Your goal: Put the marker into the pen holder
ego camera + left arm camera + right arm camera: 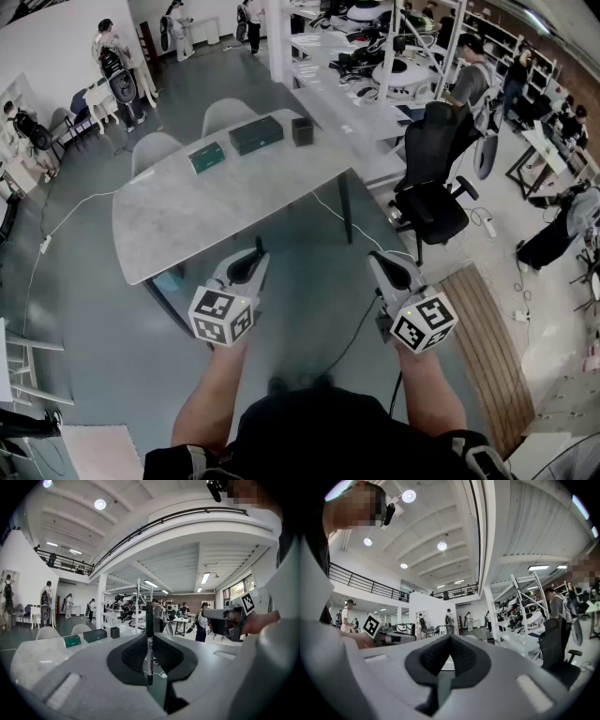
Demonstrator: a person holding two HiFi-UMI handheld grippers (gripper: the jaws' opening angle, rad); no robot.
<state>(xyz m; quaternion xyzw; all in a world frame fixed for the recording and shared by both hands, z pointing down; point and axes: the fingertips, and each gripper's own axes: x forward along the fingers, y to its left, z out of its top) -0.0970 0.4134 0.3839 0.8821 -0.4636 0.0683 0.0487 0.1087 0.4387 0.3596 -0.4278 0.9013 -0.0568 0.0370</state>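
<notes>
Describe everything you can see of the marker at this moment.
The marker is a slim pen with a pale barrel that carries dark print, and it looks dark at both ends. It stands roughly upright, clamped between the two jaws of the left gripper. Its long dark upper part rises above the jaws and its lower end hangs below them. It is held in the air, short of the grey table. Only the jaws touch it.

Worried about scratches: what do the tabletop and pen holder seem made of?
Tabletop: pale grey, faintly mottled, soft sheen; probably stone or stone-look laminate. Pen holder: black, boxy, dull; plastic or metal, too small to tell.
</notes>
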